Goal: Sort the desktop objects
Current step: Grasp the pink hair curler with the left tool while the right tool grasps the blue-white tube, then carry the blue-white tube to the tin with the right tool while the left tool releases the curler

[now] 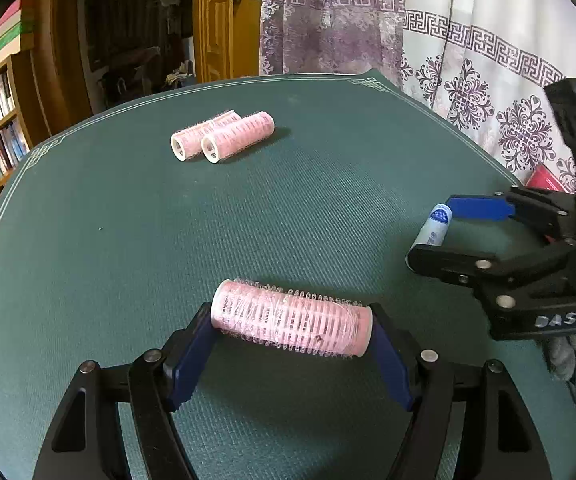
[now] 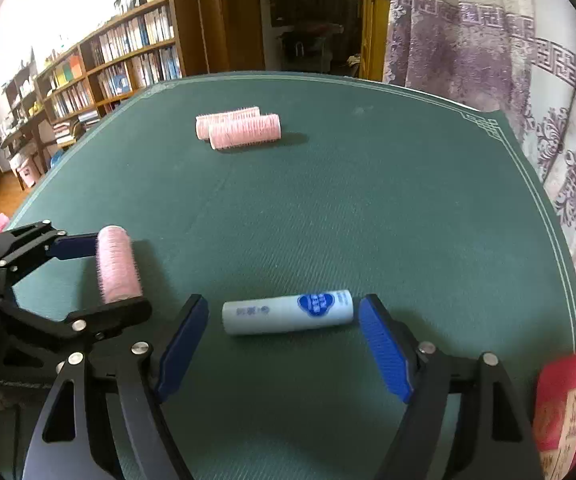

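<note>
Left tongs (image 1: 291, 330) gripped a pink roller (image 1: 289, 328) endwise; I judged it belonged beside the roller pair (image 1: 222, 134). Right tongs (image 2: 284, 326) stood wide around the white tube (image 2: 288, 312).

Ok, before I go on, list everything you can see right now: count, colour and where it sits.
Held hair roller: 1, pink, end to end between the left gripper's pads, near side of the mat.
Loose hair rollers: 2, pink, lying side by side and touching, far middle of the mat.
Tube: 1, white with a blue label, lying on the mat between the right gripper's fingers, gaps at both ends.
Table mat: 1, dark green with a pale line border.
Box: 1, red and pink, near right edge, partly out of frame.
Curtain: white with purple pattern, behind the table.
Bookshelves: wooden, far left.
Left gripper: shut on the roller.
Right gripper: open.
</note>
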`<state>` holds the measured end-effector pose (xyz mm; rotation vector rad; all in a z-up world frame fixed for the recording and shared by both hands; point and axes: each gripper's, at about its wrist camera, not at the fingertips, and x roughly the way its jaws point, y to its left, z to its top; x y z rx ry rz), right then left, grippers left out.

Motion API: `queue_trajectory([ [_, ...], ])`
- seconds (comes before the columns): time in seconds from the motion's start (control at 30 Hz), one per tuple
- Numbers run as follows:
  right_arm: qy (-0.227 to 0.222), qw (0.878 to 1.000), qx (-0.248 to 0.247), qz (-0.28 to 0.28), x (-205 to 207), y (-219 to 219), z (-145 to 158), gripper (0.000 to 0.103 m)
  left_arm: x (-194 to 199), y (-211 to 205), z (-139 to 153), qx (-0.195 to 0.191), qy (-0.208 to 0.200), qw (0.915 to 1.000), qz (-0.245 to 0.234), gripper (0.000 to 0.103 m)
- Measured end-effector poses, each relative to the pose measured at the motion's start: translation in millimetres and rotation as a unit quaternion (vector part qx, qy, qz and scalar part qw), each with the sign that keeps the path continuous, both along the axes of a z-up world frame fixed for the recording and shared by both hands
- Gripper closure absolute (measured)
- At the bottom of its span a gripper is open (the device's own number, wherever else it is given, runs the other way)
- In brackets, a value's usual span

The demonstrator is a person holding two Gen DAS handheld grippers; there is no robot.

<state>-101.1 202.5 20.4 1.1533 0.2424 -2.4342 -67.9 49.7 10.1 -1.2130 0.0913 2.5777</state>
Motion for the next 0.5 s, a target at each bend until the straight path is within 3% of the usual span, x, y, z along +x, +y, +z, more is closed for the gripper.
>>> queue_trajectory([
  [0.2, -0.007, 1.0, 0.013, 0.0, -5.6, -2.6, -10.3, 0.022, -0.4, 0.3, -0.2, -0.003, 0.0, 1.0, 0.0, 0.028],
  [0.27, -0.003, 1.0, 0.019, -0.003, -5.2, -3.7, -10.5, 0.03, -0.3, 0.5, -0.4, -0.004, 0.0, 1.0, 0.0, 0.028],
  [0.5, 0.008, 1.0, 0.026, -0.015, -1.8, -2.9, -10.5, 0.031, -0.2, 0.9, -0.3, -0.005, 0.001, 1.0, -0.001, 0.028],
])
